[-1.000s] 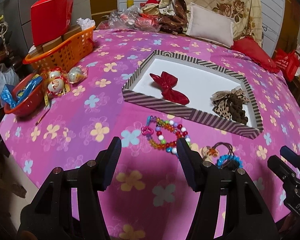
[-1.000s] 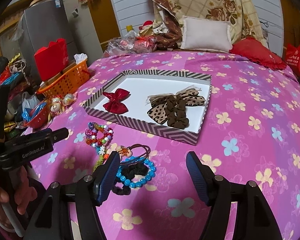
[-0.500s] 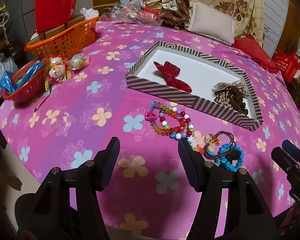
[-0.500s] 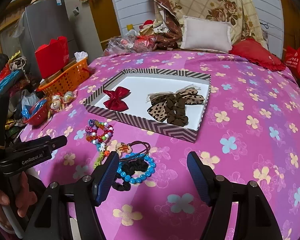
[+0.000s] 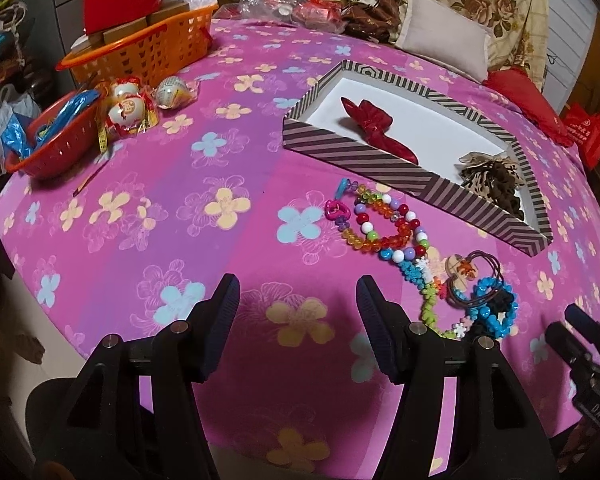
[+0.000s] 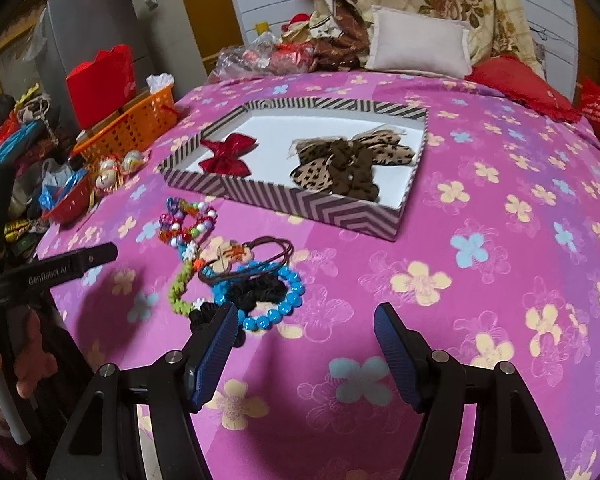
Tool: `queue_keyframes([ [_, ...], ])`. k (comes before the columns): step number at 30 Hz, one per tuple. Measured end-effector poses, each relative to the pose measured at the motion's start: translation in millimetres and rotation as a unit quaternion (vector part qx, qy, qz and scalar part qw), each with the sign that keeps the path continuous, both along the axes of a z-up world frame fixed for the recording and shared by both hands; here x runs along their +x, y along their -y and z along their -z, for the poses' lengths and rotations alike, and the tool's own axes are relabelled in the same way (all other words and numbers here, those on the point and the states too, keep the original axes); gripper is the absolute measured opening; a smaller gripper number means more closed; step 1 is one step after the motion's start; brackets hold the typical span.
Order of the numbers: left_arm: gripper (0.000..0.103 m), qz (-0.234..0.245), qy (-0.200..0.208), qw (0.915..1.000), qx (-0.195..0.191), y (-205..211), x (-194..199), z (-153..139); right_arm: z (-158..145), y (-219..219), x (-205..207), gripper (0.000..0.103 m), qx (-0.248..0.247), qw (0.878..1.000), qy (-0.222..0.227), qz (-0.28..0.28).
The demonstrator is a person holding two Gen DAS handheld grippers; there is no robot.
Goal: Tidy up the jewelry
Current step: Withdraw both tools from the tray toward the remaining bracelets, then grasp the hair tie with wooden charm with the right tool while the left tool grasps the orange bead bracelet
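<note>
A striped box (image 5: 356, 156) (image 6: 300, 200) on the pink flowered cloth holds a red bow (image 5: 374, 128) (image 6: 226, 156) and a leopard bow (image 5: 496, 180) (image 6: 348, 164). In front of the box lie colourful bead bracelets (image 5: 380, 220) (image 6: 188, 220), a brown hair tie with a wooden charm (image 5: 462, 268) (image 6: 228, 258), a green bead string (image 6: 178, 292), a black scrunchie (image 6: 256, 290) and a blue bead bracelet (image 5: 496, 308) (image 6: 276, 308). My left gripper (image 5: 298, 292) hangs open over bare cloth, left of the pile. My right gripper (image 6: 306, 316) is open, its left finger just before the blue bracelet.
An orange basket (image 5: 148, 48) with a red bag, a red bowl (image 5: 48, 140) and wrapped figurines (image 5: 126, 108) stand at the far left. Pillows and bags pile up at the back. The table's rounded near edge runs under both grippers. A hand (image 6: 24, 364) holds the left gripper's handle.
The left gripper sank and slid left, so the bracelets now sit further up and right in its view. The right gripper dropped slightly toward the blue bracelet. Both stayed open.
</note>
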State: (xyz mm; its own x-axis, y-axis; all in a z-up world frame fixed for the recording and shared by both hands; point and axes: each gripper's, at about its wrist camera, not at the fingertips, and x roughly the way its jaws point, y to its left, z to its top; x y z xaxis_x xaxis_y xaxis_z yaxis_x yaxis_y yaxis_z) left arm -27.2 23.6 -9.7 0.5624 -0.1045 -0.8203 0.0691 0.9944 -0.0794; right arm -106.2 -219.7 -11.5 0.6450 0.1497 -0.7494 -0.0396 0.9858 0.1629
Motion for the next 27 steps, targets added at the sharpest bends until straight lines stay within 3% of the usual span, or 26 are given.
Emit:
queue_keyframes([
  [11, 0.06, -0.001, -0.012, 0.9999, -0.004, 2, 9, 7, 2, -8, 17, 0.068, 0.002, 1.0, 0.007, -0.02],
  [12, 0.06, -0.002, -0.012, 0.9999, -0.004, 1, 9, 7, 2, -10, 20, 0.067, 0.0, 1.0, 0.009, -0.024],
  [14, 0.06, -0.003, -0.012, 0.9999, -0.003, 1, 11, 8, 0, -13, 25, 0.055, -0.004, 0.999, 0.011, -0.035],
  [17, 0.06, -0.006, -0.014, 0.9999, -0.005, -1, 13, 9, -2, -20, 37, 0.049, -0.006, 0.999, 0.012, -0.052],
  [27, 0.06, -0.014, -0.019, 0.9997, -0.012, -7, 20, 12, 12, -56, 75, 0.049, -0.025, 0.994, -0.02, -0.107],
])
